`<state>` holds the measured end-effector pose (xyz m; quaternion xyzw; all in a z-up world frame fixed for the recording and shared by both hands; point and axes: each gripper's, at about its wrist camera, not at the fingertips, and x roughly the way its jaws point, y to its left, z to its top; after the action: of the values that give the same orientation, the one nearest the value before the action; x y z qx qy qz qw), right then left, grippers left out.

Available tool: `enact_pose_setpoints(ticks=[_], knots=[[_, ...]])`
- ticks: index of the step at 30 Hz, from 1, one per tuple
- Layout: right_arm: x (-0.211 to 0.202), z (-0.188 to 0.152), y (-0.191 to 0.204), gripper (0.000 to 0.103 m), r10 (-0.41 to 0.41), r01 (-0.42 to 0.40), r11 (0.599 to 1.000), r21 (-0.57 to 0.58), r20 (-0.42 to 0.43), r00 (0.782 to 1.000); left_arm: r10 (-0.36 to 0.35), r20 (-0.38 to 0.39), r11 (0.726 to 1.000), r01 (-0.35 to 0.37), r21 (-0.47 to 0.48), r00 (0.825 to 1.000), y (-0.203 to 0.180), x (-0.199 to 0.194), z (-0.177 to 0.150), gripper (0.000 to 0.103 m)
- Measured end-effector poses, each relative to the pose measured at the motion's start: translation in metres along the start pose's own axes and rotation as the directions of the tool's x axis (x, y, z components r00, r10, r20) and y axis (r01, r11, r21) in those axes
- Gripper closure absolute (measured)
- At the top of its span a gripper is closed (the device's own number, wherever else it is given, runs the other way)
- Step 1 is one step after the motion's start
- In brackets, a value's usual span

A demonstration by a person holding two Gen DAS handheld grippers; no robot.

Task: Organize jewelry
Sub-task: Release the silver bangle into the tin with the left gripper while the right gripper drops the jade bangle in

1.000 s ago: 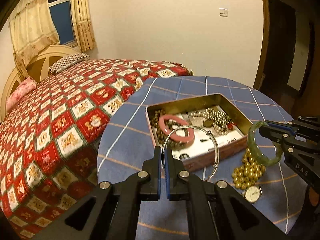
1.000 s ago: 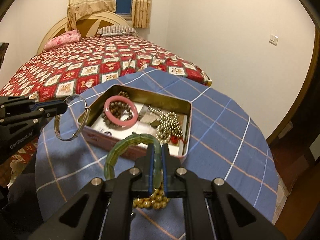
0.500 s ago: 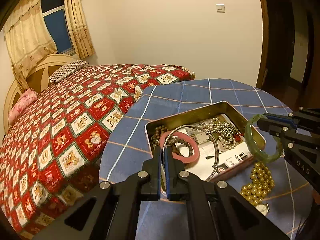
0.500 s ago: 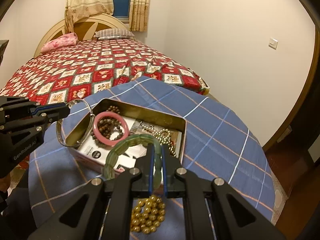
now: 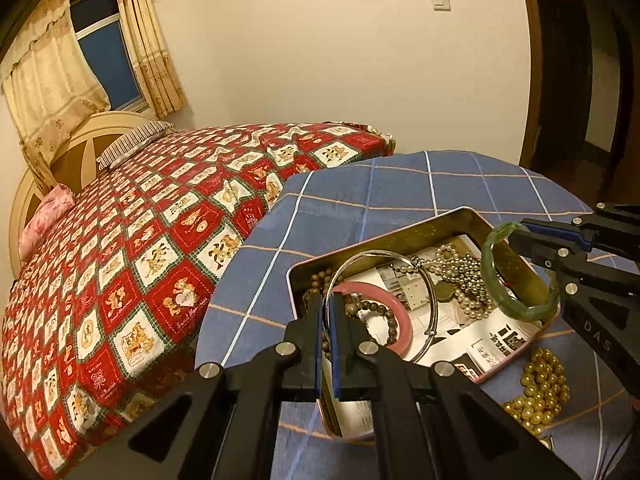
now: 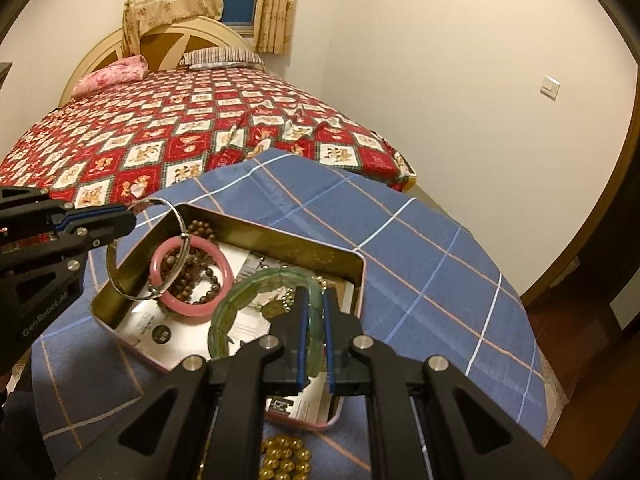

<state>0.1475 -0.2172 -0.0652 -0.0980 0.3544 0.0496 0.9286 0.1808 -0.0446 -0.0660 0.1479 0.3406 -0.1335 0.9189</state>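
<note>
Above the tin (image 5: 384,236) on the desk (image 6: 420,248), the left tongs (image 5: 327,312) pinch a silver bangle (image 5: 430,280); the right tongs (image 6: 314,312) clamp a green bangle (image 6: 240,292) over its contents.

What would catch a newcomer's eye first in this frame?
Two bangles held over the open tin: the left gripper pinches a thin silver bangle, and the right gripper clamps a green jade bangle. Behind the blue checked tablecloth, the red patchwork bedspread dominates.

Both wrist views close, sharing tin (image 5: 460,224).
</note>
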Motion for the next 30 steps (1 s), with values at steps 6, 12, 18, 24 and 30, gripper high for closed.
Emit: enact_pose_setpoints(ticks=[6,12,18,24,30], knots=[[0.011,0.004,-0.003,0.094,-0.008,0.007,1.000,-0.006,-0.019,1.000,0.007,-0.026,1.000,-0.006,0.007,1.000,-0.003,0.014,0.003,0.101],[0.021,0.004,-0.005,0.094,-0.002,0.002,1.000,-0.006,-0.034,0.999,0.005,-0.039,1.000,-0.004,0.018,0.999,-0.008,0.023,0.005,0.101],[0.030,0.004,-0.006,0.094,0.000,-0.001,1.000,-0.008,-0.051,0.999,0.005,-0.056,1.000,-0.004,0.030,0.998,-0.012,0.032,0.004,0.101],[0.036,0.000,-0.005,0.094,0.006,-0.007,1.000,-0.012,-0.064,0.998,0.007,-0.066,1.000,-0.005,0.030,0.998,-0.011,0.037,0.002,0.101],[0.037,0.000,-0.003,0.094,0.010,-0.011,1.000,-0.019,-0.068,0.998,0.009,-0.070,0.999,-0.007,0.031,0.998,-0.010,0.038,0.002,0.101]])
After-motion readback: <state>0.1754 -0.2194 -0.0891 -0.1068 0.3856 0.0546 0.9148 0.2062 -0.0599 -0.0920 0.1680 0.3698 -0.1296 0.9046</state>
